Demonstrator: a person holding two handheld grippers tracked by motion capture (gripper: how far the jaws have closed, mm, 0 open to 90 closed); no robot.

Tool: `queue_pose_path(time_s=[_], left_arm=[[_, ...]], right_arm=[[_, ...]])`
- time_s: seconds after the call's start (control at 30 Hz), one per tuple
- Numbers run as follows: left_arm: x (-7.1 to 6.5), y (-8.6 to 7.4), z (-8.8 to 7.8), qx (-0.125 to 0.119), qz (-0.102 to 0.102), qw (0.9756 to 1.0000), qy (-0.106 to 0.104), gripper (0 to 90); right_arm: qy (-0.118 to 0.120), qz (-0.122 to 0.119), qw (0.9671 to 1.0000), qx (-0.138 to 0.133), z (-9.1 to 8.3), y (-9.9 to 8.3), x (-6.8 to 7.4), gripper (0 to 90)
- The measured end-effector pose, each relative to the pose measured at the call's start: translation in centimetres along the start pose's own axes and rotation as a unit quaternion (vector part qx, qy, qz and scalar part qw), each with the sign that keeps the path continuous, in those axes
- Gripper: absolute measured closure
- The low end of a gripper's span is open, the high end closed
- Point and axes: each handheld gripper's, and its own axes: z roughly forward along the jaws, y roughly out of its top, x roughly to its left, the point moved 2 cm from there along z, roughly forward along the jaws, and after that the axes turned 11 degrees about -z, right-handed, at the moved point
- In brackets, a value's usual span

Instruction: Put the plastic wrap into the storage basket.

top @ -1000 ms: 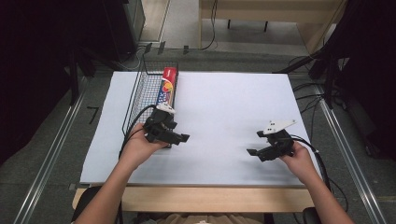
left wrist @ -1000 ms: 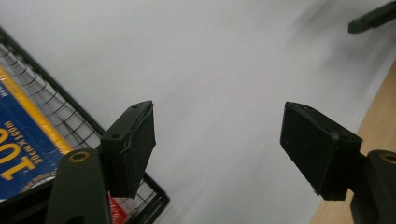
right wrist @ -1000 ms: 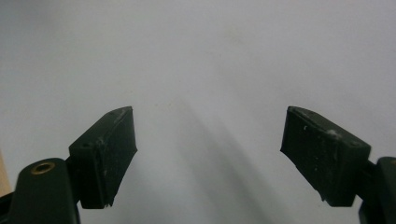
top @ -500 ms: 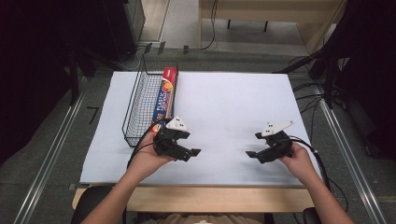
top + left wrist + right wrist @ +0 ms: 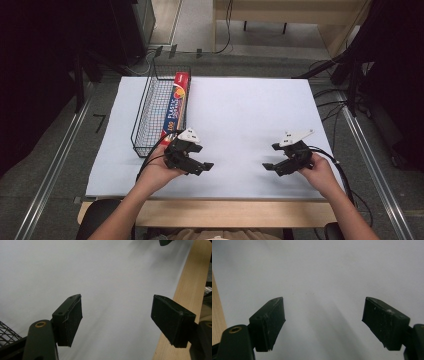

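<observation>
A red and blue foil box (image 5: pixel 177 104) lies lengthwise in the black wire basket (image 5: pixel 146 118) at the left of the white sheet (image 5: pixel 235 115). My left gripper (image 5: pixel 205 165) rests low over the sheet just right of the basket's near end, pointing right; its jaws stand open with nothing between them (image 5: pixel 116 322). My right gripper (image 5: pixel 268 166) sits near the front right of the sheet, pointing left, open and empty over bare white paper (image 5: pixel 323 321).
The basket's wire corner (image 5: pixel 6 332) lies close beside my left gripper. The wooden table edge (image 5: pixel 235 212) runs along the front, also seen as the wood strip (image 5: pixel 185 295). Dark equipment and cables surround the table at the back and right.
My left hand has drawn back from the basket toward the front edge and sunk lower. The right hand has not moved.
</observation>
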Motion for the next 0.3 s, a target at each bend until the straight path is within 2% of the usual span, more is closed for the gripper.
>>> queue_pose_path(time_s=[0.1, 0.2, 0.3], left_arm=[[-0.06, -0.17, 0.24, 0.009, 0.008, 0.9999, -0.002, 25.7], [-0.09, -0.26, 0.49, 0.019, 0.002, 0.9998, -0.008, 25.6], [-0.16, -0.37, 0.87, 0.026, 0.010, 0.9996, -0.004, 25.3]], right_arm=[[0.000, -0.006, 1.0000, 0.004, 0.13, -0.04, 0.02, 18.7], [0.000, -0.007, 1.0000, 0.004, 0.10, -0.04, 0.08, 18.7], [-0.003, -0.007, 0.9999, 0.008, 0.09, -0.07, 0.12, 18.7]])
